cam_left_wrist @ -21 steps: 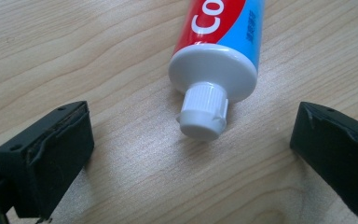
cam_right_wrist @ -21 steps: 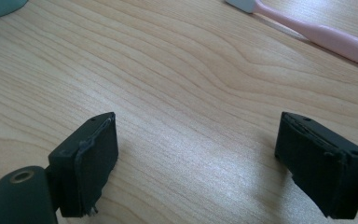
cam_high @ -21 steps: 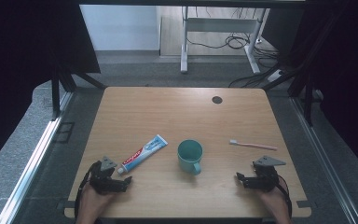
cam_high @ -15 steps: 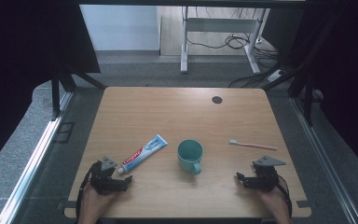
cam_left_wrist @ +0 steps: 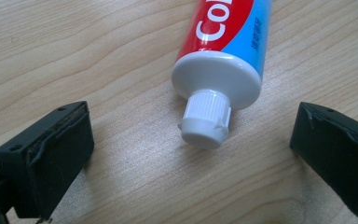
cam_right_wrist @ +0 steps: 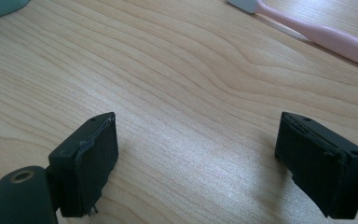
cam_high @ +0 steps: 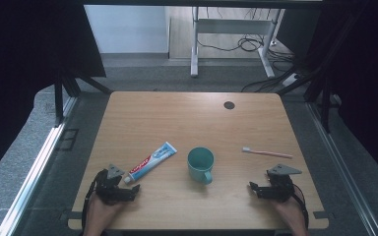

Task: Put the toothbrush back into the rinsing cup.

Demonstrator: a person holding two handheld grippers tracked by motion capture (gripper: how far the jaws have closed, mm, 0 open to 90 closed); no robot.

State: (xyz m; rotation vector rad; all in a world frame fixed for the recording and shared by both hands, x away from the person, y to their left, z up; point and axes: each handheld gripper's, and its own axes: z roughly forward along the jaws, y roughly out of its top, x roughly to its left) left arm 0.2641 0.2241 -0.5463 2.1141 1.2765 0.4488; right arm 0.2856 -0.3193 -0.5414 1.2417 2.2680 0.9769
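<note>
Nothing has moved since earlier: left gripper (cam_high: 128, 189) waits wide apart at the toothpaste (cam_high: 152, 161) cap, right gripper (cam_high: 254, 188) wide and empty.

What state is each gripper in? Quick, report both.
Left gripper: open, holding nothing; the toothpaste cap lies just ahead of it.
Right gripper: open, holding nothing, over bare table.

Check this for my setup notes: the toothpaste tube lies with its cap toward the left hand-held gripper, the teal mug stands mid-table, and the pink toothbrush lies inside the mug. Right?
Not quite. The pink toothbrush lies flat on the table, to the right of the teal mug and apart from it, as the high view shows. The rest holds: the toothpaste tube points its cap at the open left hand-held gripper.
</note>
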